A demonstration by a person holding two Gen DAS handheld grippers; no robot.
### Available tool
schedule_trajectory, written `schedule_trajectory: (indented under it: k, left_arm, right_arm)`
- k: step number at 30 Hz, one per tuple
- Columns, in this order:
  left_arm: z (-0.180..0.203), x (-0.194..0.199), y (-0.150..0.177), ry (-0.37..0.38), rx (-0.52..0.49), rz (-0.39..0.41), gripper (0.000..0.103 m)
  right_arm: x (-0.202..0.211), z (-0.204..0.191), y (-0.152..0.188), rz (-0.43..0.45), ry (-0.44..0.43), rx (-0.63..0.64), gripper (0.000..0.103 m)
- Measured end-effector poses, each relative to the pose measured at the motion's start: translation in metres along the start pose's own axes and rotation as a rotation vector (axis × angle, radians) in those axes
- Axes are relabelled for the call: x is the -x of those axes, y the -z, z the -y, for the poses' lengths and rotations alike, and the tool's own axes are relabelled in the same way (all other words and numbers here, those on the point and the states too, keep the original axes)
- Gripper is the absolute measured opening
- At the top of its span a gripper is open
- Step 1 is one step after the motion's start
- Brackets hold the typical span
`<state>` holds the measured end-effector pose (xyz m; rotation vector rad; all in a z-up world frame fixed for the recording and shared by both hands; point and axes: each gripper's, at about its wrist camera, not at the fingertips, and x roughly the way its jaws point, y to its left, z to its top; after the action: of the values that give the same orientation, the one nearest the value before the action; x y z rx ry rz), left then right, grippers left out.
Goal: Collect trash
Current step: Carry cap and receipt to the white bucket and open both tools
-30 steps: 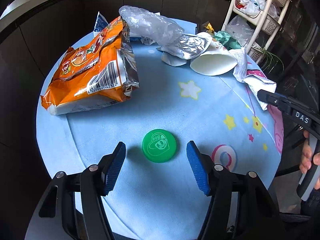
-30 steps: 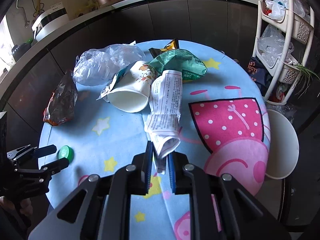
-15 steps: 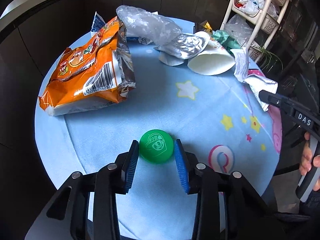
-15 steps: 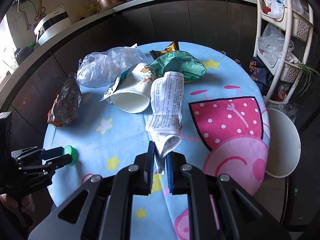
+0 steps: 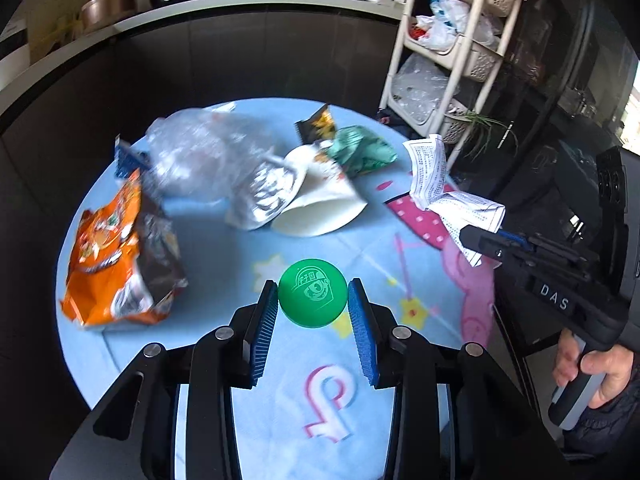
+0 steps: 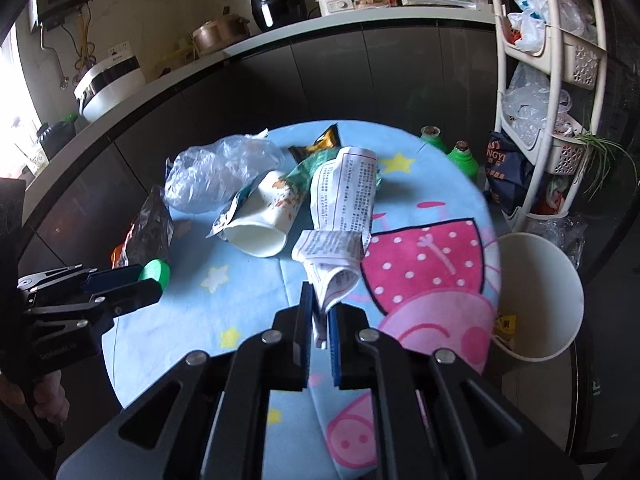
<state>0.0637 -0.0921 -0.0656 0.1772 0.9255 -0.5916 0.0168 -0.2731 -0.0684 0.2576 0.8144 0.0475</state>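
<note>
My left gripper [image 5: 313, 300] is shut on a green bottle cap [image 5: 312, 298] and holds it lifted above the round blue table [image 5: 168, 360]; the cap also shows in the right wrist view [image 6: 157, 273]. My right gripper [image 6: 320, 314] is shut on a folded printed paper leaflet [image 6: 340, 208], raised off the table; the leaflet also shows in the left wrist view [image 5: 436, 184]. On the table lie an orange snack bag [image 5: 116, 256], a clear plastic bag [image 5: 200, 156], a silver foil wrapper [image 5: 264, 196], a tipped paper cup [image 5: 320, 208] and a green wrapper [image 5: 360, 152].
A white bin [image 6: 536, 296] stands beside the table's right edge. A white storage rack [image 6: 556, 80] with bags stands at the right. Two green bottles [image 6: 462, 156] stand behind the table. A dark cabinet front and a counter with appliances run behind.
My left gripper closed on the green cap and lifted it off the table. My right gripper rose with the leaflet, pulling it up from the table.
</note>
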Motion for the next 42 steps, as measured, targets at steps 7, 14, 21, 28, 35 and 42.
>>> schedule_trajectory:
  k: [7,14,21,28,35,42]
  left_arm:
    - [0.040,-0.009,-0.031,0.072,-0.073,0.028,0.034]
    - [0.095,-0.040,-0.070,0.179,-0.131,0.029,0.034]
    - [0.149,-0.090,-0.102,0.279,-0.179,-0.035,0.034]
    - [0.209,-0.148,-0.123,0.330,-0.243,-0.116,0.034]
    - [0.235,-0.192,-0.126,0.302,-0.270,-0.168,0.035]
    - [0.231,-0.196,-0.136,0.233,-0.223,-0.083,0.086]
  right_arm:
    - [0.031,0.044,-0.006,0.068,0.058,-0.063,0.009]
    - [0.044,0.109,0.005,0.082,0.145,-0.169,0.009]
    - [0.030,0.167,0.029,0.033,0.215,-0.250,0.009]
    - [0.004,0.207,0.051,-0.018,0.220,-0.325,0.010]
    - [-0.024,0.229,0.061,-0.067,0.202,-0.354,0.015]
    - [-0.028,0.235,0.062,-0.054,0.198,-0.337,0.053]
